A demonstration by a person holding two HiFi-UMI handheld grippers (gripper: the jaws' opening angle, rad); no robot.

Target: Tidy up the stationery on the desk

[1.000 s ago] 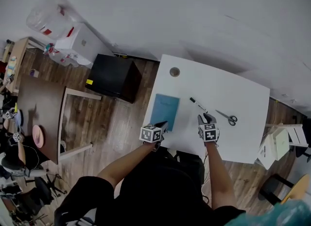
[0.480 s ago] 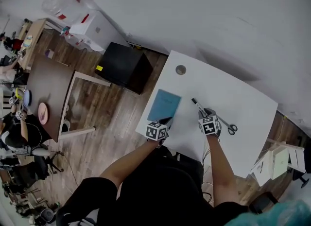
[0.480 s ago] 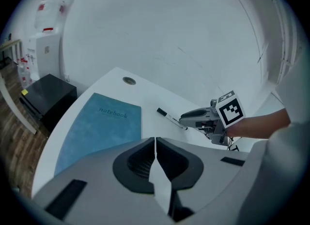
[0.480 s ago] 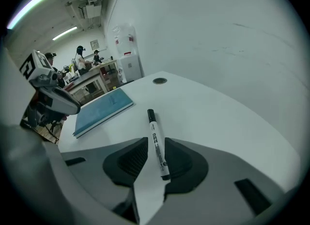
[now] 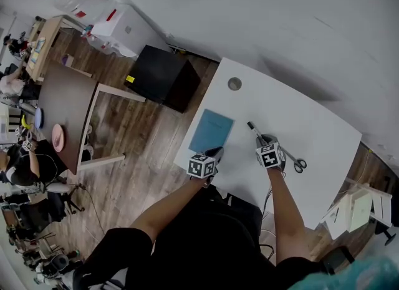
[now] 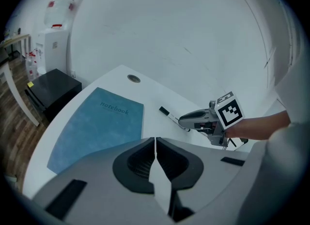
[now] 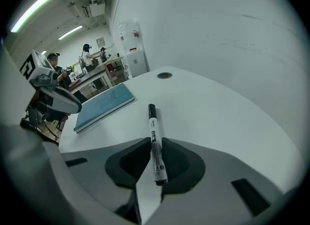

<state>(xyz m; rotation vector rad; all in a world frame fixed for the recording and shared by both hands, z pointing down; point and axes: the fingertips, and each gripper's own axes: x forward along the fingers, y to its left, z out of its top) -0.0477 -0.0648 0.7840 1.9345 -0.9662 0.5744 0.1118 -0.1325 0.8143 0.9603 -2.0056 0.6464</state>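
A black-capped white marker (image 5: 254,130) lies on the white desk (image 5: 299,117), and my right gripper (image 5: 265,140) is shut on its near end. In the right gripper view the marker (image 7: 154,139) runs forward out of the narrow gap between the jaws of the right gripper (image 7: 154,145). A blue notebook (image 5: 211,130) lies flat to the left. My left gripper (image 5: 216,153) hovers just off the notebook's near right corner, shut and empty. The left gripper view shows the left gripper (image 6: 155,142) with its jaws together, the notebook (image 6: 99,125) ahead and the marker (image 6: 169,116). Scissors (image 5: 294,161) lie right of the right gripper.
A round cable hole (image 5: 234,83) sits near the desk's far left corner. A black cabinet (image 5: 162,78) stands on the wooden floor left of the desk, and a brown table (image 5: 62,114) further left. People sit at the room's left side.
My right gripper has come down and forward onto the marker's near end. My left gripper has edged towards the notebook's corner. The head view has shifted slightly.
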